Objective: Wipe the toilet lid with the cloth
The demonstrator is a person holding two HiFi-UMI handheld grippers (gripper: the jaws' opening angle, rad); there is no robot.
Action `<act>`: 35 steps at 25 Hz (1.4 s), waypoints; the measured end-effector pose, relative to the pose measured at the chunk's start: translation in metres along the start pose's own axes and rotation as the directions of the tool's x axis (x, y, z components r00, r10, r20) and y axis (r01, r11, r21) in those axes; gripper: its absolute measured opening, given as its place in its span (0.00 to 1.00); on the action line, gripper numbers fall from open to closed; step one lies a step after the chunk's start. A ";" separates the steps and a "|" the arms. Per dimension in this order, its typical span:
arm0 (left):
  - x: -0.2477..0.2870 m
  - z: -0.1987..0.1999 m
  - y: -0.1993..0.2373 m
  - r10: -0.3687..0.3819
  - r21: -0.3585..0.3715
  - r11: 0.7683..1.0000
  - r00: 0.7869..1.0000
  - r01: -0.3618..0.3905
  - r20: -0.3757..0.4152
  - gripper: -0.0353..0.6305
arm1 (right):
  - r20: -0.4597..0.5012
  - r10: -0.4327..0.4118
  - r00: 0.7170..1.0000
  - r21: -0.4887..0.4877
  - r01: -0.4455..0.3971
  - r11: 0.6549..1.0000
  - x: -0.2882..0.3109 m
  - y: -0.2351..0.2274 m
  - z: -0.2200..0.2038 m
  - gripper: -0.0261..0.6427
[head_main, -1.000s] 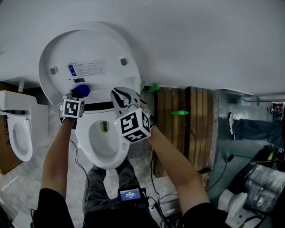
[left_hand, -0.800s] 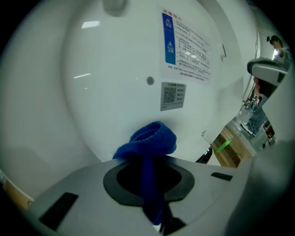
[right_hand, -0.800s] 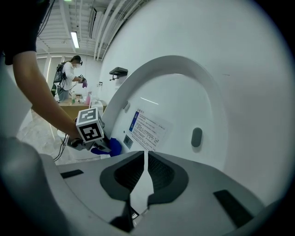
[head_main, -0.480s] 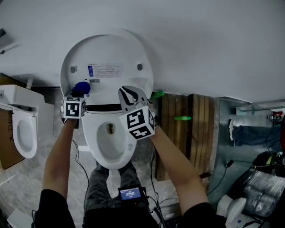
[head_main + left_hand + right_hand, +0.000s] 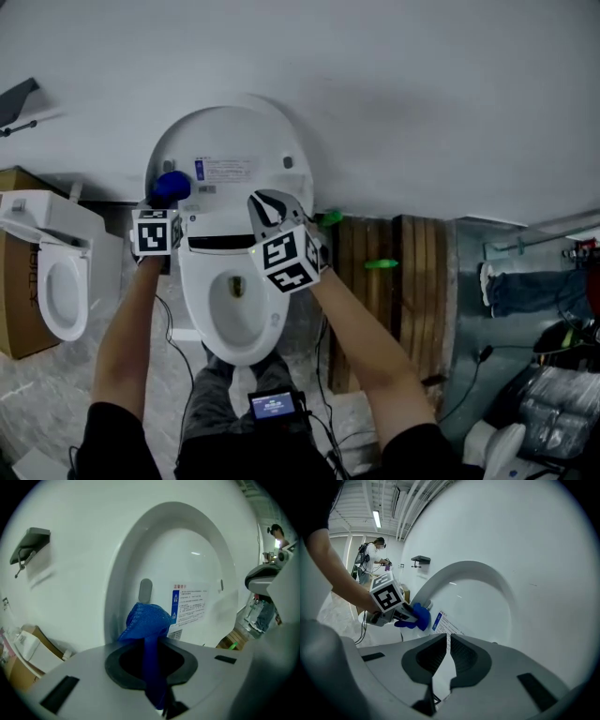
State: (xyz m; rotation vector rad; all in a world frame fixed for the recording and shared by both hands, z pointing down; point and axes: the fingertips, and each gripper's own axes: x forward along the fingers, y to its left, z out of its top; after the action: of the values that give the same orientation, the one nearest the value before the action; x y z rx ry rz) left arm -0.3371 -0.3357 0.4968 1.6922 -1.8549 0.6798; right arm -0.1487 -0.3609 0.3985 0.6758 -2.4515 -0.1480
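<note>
Gripping blue cloth (image 5: 147, 620) by upright toilet lid (image 5: 197, 559), left claw (image 5: 151, 665); right claw (image 5: 449, 644) closed, empty.

place: workshop-like test hall | cues: spare toilet (image 5: 58, 286), wooden pallet (image 5: 412, 300), ceiling pipes (image 5: 410, 503)

The pale marbled floor (image 5: 56, 375) carries a white toilet (image 5: 234, 328) at the foot of the wall, its lid raised. Near the floor's left edge stand a second toilet (image 5: 58, 291) and a cardboard box (image 5: 14, 281). Just right of the first toilet lies a wooden pallet (image 5: 412, 281), and a black cable (image 5: 484, 355) trails beyond it.
</note>
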 end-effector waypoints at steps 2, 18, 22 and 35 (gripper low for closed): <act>-0.010 0.012 -0.001 -0.001 0.016 1.000 1.000 0.001 0.023 0.13 | -0.018 0.021 1.000 0.005 -0.021 1.000 0.002 0.000 0.004 0.09; -0.043 0.114 -0.048 -0.027 0.112 0.994 0.989 0.011 0.143 0.13 | -0.043 0.023 0.999 0.041 -0.021 0.999 -0.001 -0.040 0.039 0.09; -0.039 0.137 -0.070 -0.053 0.147 0.989 0.986 0.029 0.160 0.13 | -0.074 -0.004 0.997 0.048 0.008 0.999 0.001 -0.053 0.037 0.09; 0.012 0.118 -0.126 -0.139 0.229 0.966 0.987 0.116 0.084 0.13 | -0.111 0.019 0.994 0.105 -0.007 0.994 0.024 -0.056 -0.006 0.09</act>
State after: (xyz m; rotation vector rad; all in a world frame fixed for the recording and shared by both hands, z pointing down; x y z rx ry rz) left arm -0.2183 -0.4356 0.4202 2.0045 -1.7704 0.7885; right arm -0.1376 -0.4212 0.4016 0.6937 -2.3677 0.0229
